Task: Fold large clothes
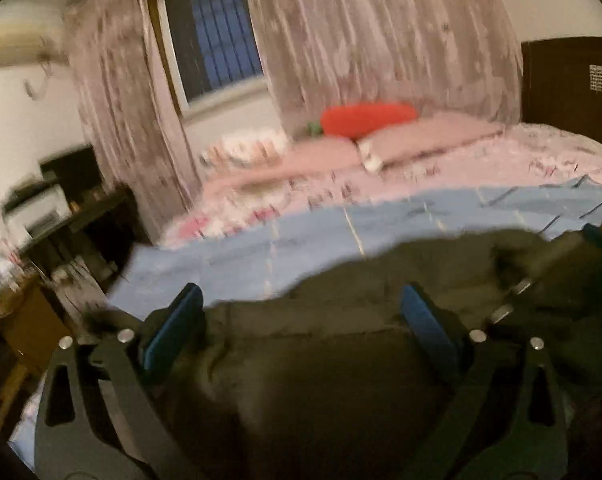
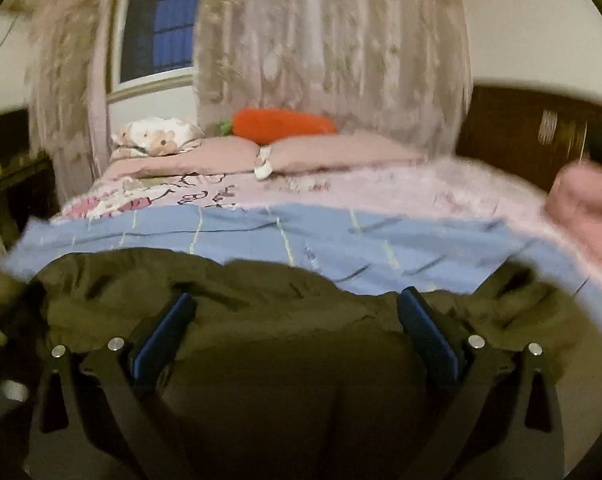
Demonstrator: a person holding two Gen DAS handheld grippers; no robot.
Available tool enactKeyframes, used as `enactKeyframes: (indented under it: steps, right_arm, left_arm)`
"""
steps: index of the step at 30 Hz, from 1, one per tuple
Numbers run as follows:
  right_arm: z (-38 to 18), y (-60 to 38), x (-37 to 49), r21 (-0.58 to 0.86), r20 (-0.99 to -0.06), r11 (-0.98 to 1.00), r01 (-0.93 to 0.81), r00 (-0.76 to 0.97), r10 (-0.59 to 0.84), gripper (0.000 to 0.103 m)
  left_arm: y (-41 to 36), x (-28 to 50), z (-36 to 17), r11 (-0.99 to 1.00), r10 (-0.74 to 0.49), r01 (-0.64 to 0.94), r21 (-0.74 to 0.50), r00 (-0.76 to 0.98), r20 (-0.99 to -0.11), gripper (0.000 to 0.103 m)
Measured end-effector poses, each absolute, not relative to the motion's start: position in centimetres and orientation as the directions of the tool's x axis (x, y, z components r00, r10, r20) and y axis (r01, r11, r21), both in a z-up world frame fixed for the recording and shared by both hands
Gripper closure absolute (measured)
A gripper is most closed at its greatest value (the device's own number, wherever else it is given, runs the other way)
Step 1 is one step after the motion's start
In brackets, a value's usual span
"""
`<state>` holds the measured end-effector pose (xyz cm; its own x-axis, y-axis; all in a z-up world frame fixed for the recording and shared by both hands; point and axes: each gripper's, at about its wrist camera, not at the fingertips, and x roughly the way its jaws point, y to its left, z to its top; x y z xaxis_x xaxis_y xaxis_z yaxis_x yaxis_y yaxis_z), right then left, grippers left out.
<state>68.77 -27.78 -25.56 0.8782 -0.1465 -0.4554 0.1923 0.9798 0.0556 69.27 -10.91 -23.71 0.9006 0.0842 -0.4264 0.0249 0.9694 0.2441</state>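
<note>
A large dark olive garment point(image 1: 321, 360) lies bunched at the near edge of the bed, on a light blue sheet point(image 1: 321, 236). My left gripper point(image 1: 301, 312) is open, its blue-padded fingers spread wide over the garment, nothing held. The right gripper shows at the far right of the left wrist view point(image 1: 573, 276). In the right wrist view the same olive garment point(image 2: 293, 360) fills the foreground on the blue sheet point(image 2: 341, 232). My right gripper point(image 2: 297, 312) is open too, fingers apart over the cloth. Both views are motion-blurred.
The bed has a pink patterned cover point(image 2: 341, 188), pink pillows point(image 2: 333, 152), a floral pillow point(image 2: 157, 136) and an orange carrot cushion point(image 2: 285, 124). Curtains and a window point(image 1: 217, 36) stand behind. A dark headboard point(image 2: 533, 128) is right; a cluttered desk point(image 1: 41, 216) is left.
</note>
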Motion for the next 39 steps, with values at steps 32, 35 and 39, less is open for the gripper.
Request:
enactKeyframes:
  steps: [32, 35, 39]
  right_arm:
    - [-22.6, -32.3, 70.0, -0.143, -0.437, 0.985, 0.099, 0.886, -0.153, 0.001]
    - [-24.5, -36.4, 71.0, -0.142, -0.5, 0.972, 0.186, 0.834, -0.232, 0.001]
    - [-28.3, -40.6, 72.8, -0.043, -0.601, 0.962, 0.27, 0.762, -0.241, 0.001]
  left_arm:
    - [-2.8, 72.8, -21.8, 0.949, 0.168, -0.014, 0.314, 0.867, -0.469, 0.002]
    - [1.9, 75.1, -24.8, 0.945, 0.253, -0.084, 0.315, 0.799, -0.545, 0.002]
    - [5.2, 76.4, -29.1, 0.979, 0.169, -0.064, 0.191, 0.777, -0.606, 0.002]
